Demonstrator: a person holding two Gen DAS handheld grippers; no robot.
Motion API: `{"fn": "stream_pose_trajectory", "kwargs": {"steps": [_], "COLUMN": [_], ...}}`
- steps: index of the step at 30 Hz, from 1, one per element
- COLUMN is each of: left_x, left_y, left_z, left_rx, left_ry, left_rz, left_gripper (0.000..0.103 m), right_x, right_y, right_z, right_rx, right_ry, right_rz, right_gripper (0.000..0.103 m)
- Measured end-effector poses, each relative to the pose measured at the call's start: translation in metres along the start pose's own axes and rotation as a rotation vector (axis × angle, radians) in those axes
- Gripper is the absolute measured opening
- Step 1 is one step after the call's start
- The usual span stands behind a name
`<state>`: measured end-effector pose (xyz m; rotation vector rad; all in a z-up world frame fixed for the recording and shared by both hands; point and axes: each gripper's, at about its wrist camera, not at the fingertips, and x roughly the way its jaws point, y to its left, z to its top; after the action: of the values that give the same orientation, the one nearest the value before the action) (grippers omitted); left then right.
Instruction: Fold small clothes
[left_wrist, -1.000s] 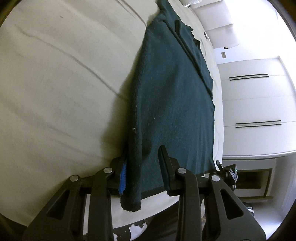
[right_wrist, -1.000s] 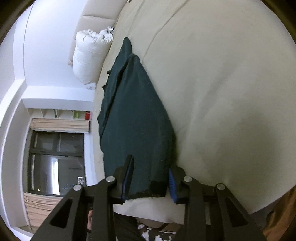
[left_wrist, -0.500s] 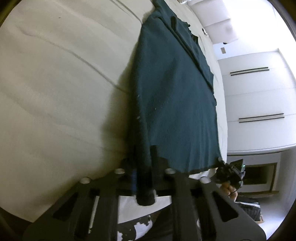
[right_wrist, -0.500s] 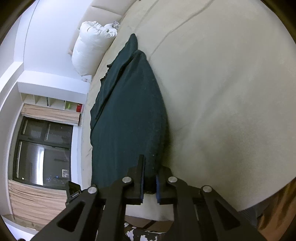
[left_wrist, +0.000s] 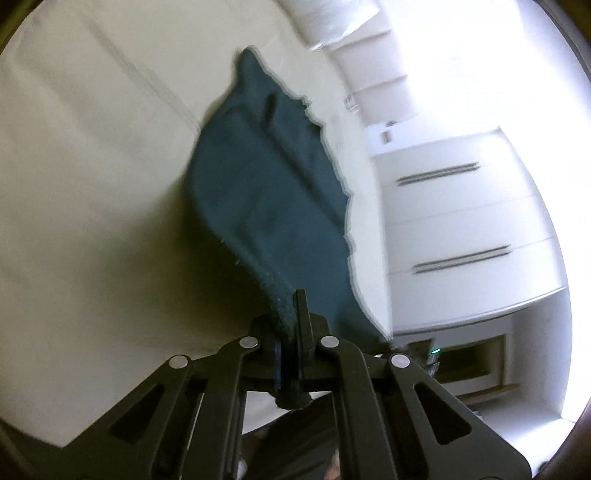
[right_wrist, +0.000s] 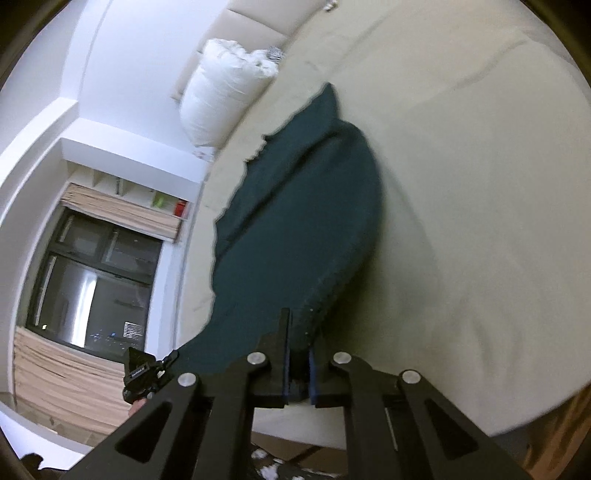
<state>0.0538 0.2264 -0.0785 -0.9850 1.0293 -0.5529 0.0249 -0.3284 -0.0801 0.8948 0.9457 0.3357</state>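
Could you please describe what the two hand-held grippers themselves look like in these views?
Both are matte black. The left hand-held gripper and right hand-held gripper each have two flat, narrow fingers on angular linkage arms with triangular cut-outs and round silver pivot pins. Blue pads line the fingers' inner faces. No cables or sleeves show.

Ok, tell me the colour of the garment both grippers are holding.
Dark teal garment, plain and unpatterned; it shows best in the right wrist view.

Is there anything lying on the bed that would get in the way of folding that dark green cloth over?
Nothing visible does. Both tools, left and right, already pinch the cloth, and the bed around it looks bare.
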Motion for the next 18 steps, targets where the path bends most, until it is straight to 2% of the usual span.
{"fn": "stream_pose_trajectory", "kwargs": {"steps": [3,6,18], "left_x": [-0.002,0.004,0.072], "left_y": [-0.012,-0.020,-0.011], "left_z": [0.022,0.052,0.197], "left_rx": [-0.005,-0.008,-0.085], "left_ry": [-0.038,-0.070,-0.106], "left_rz": [-0.054,-0.073,-0.066], "left_gripper": [0.003,0.003,0.003], "right_x": [0.006,0.020,0.104], "right_y": [0.010,0.016,0.019], "right_z": [0.023,0.051,0.172], "right_rx": [0.001,0.008,0.083], "right_ry": [-0.027,-0.048,-0.116], "right_rz": [0.044,0.059,-0.007], "right_gripper": [0.008,0.008,0.008]}}
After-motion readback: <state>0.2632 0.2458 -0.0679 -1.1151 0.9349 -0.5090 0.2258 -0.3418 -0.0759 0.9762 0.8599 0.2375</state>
